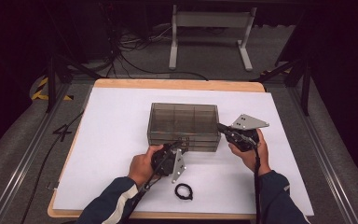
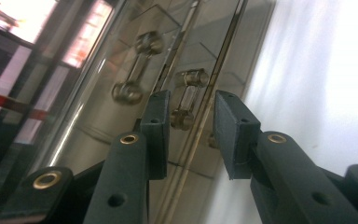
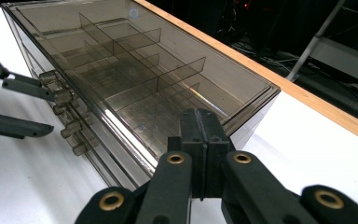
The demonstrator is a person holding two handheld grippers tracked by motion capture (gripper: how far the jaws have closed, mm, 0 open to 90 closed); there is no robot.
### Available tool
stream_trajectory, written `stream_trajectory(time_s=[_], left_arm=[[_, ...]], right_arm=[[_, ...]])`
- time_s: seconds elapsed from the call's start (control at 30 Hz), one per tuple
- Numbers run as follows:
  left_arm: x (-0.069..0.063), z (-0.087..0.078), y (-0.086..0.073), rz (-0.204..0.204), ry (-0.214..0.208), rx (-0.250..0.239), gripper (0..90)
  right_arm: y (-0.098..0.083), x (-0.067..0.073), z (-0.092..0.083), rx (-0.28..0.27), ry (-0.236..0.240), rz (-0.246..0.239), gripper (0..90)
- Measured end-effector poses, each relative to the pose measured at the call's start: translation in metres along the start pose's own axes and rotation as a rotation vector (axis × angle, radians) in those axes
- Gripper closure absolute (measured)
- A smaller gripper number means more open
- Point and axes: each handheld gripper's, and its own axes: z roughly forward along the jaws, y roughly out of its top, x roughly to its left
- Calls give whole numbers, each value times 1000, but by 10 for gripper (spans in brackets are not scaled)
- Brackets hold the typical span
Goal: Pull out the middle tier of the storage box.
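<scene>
A smoky clear drawer box sits mid-table. The left hand-held gripper faces its front, jaws part open and astride a small drawer handle without touching it; the handle's long axis runs along the gap. The right hand-held gripper, jaws fully closed, rests at the box's right end.

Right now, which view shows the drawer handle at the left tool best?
Left gripper view: the drawer handle sits close up between the open left tool pads, not yet pinched. The right gripper view shows the handles small, side-on. The high view shows only dark specks there.
</scene>
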Motion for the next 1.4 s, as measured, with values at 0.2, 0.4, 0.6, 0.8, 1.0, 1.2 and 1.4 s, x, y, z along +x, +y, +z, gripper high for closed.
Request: stream_trajectory(time_s=[0.2, 0.4, 0.6, 0.8, 1.0, 1.2, 1.4], left_arm=[[-21, 5, 5, 134, 174, 27, 738], [-30, 8, 7, 252, 251, 62, 777], [-31, 8, 8, 293, 251, 80, 791], [-30, 7, 8, 332, 246, 83, 794], [-29, 4, 8, 307, 230, 75, 795], [-32, 2, 10, 324, 231, 68, 796], [-32, 0, 10, 317, 221, 66, 796]], right_arm=[[-1, 1, -1, -6, -7, -9, 900], [-2, 1, -1, -12, -6, -5, 900], [-2, 2, -1, -14, -10, -8, 900], [-2, 2, -1, -12, -13, -10, 900], [-2, 3, -1, -13, -17, -12, 900], [-2, 3, -1, -14, -20, -13, 900], [-2, 3, -1, -15, -26, -18, 900]])
